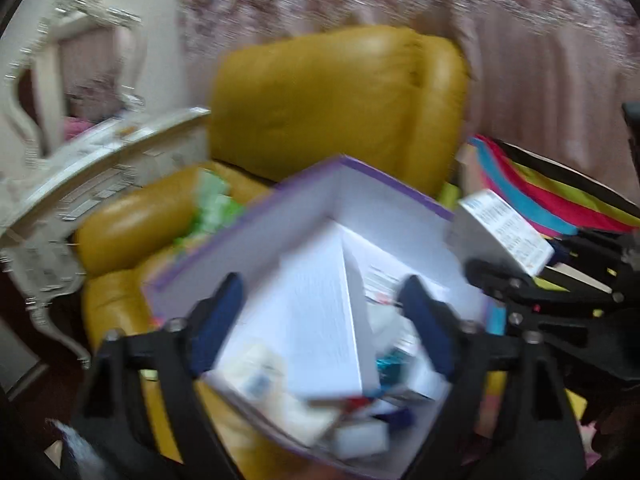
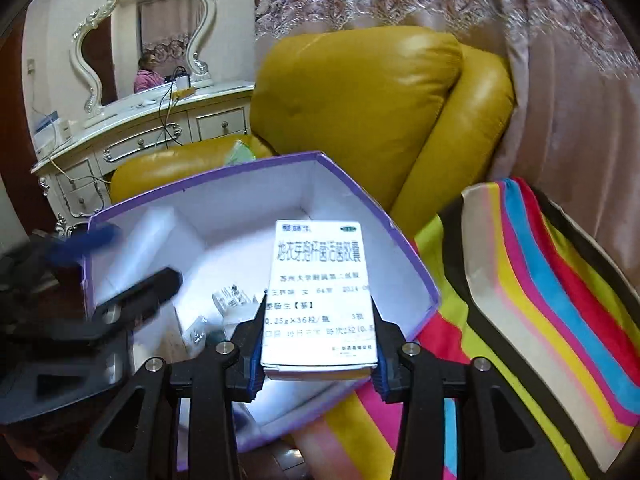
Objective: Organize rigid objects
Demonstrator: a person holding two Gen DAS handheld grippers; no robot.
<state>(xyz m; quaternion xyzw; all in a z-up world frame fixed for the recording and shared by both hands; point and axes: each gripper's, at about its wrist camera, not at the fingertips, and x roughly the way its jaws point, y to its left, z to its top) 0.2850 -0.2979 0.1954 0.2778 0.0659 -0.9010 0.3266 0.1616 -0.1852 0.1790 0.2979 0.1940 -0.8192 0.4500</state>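
Observation:
A purple-edged white storage box (image 2: pixel 360 196) rests on the yellow armchair; it also shows in the left wrist view (image 1: pixel 400 188). My right gripper (image 2: pixel 318 308) is shut on a white medicine box (image 2: pixel 320 292) with black Chinese print and holds it over the storage box's right part. That medicine box also shows at the right of the left wrist view (image 1: pixel 500 232). My left gripper (image 1: pixel 324 304) is open over the storage box, above a tall white carton (image 1: pixel 316 320) and several small packets (image 1: pixel 276 396). The left wrist view is blurred.
A yellow leather armchair (image 2: pixel 360 100) stands behind the box, with green packaging (image 2: pixel 240 152) on its arm. A striped cloth (image 2: pixel 540 280) lies to the right. A white dresser (image 2: pixel 140 140) with an ornate mirror (image 2: pixel 132 40) stands at the left. Pink curtains hang behind.

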